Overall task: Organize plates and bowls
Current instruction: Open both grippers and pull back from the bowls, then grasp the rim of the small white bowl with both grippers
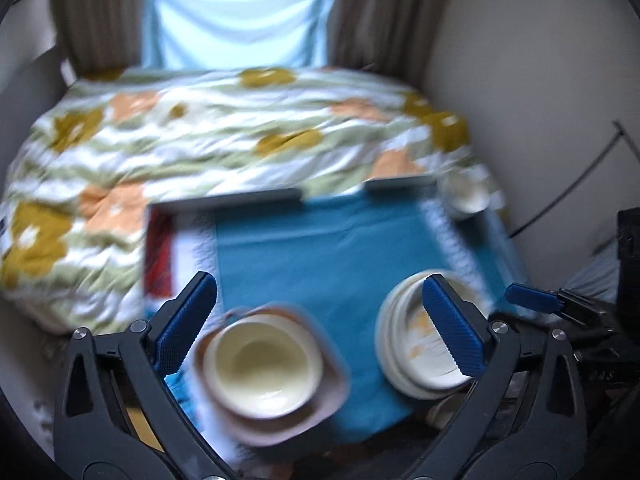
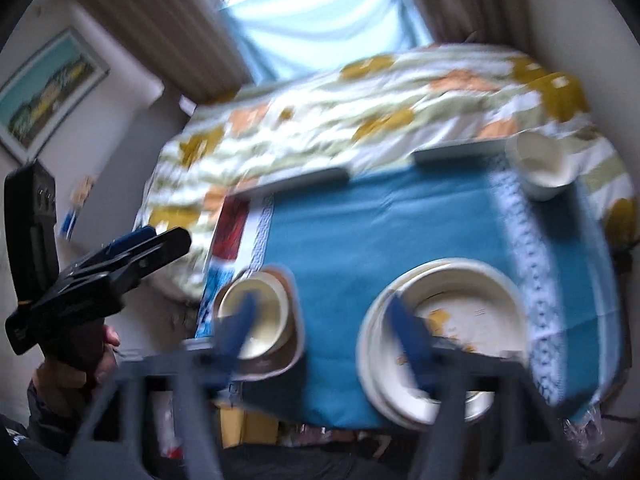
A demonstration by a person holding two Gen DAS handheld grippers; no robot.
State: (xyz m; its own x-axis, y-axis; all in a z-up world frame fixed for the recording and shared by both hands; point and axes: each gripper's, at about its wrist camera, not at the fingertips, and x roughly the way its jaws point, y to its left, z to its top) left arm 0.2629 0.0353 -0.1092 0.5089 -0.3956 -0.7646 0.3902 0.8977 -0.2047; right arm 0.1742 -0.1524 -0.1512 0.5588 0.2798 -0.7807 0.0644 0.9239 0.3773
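On the teal cloth's far right corner, a lone cream ceramic bowl [image 2: 538,164] sits well beyond the wide-open, empty right gripper [image 2: 324,344], nearer it than the equally wide, empty left gripper [image 1: 320,332].

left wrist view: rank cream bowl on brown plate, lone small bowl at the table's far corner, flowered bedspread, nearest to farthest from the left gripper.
From the left gripper, jaws open:
1. cream bowl on the brown plate, just below and between the jaws, near edge.
2. small bowl, far right corner of the table.
3. flowered bedspread, beyond the table's far edge.
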